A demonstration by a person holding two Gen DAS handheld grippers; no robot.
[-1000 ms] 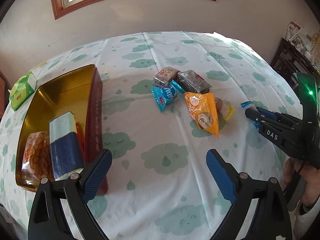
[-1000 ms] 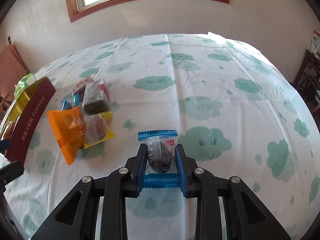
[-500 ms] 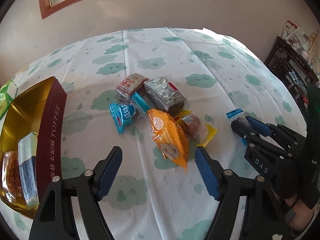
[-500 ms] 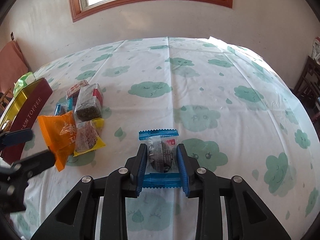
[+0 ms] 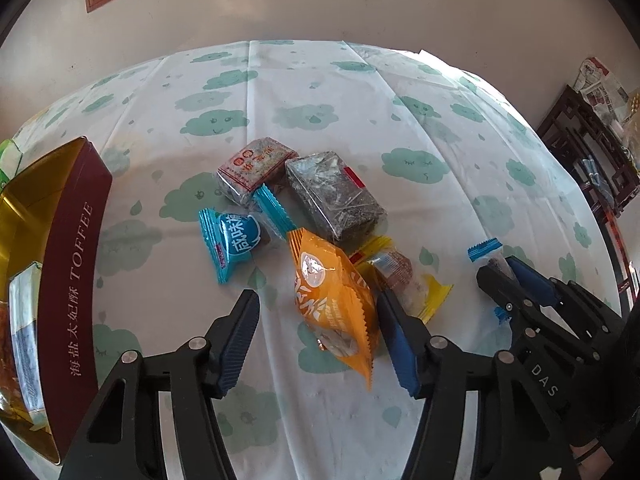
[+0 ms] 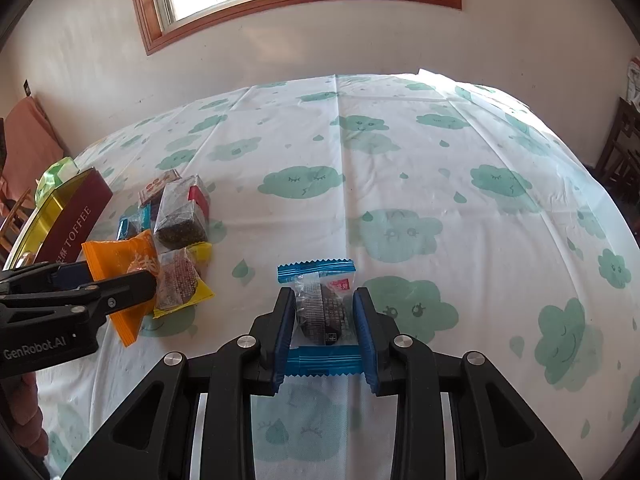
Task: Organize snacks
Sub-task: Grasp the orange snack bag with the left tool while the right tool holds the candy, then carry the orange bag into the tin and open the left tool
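Plainly orange snack packet (image 5: 334, 304): glossy, crinkled, serrated ends; unopened.

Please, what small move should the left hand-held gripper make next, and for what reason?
Probably finish closing on the orange packet. The left hand-held gripper has just been closing with the packet between its pads; the right pad is close to the packet, the left pad apart from it. The toffee tin waits beside.

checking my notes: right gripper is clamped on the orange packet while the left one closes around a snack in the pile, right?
Not quite: the right gripper is clamped on the blue-edged snack, as the right wrist view shows. The orange packet lies between the left gripper's closing jaws.
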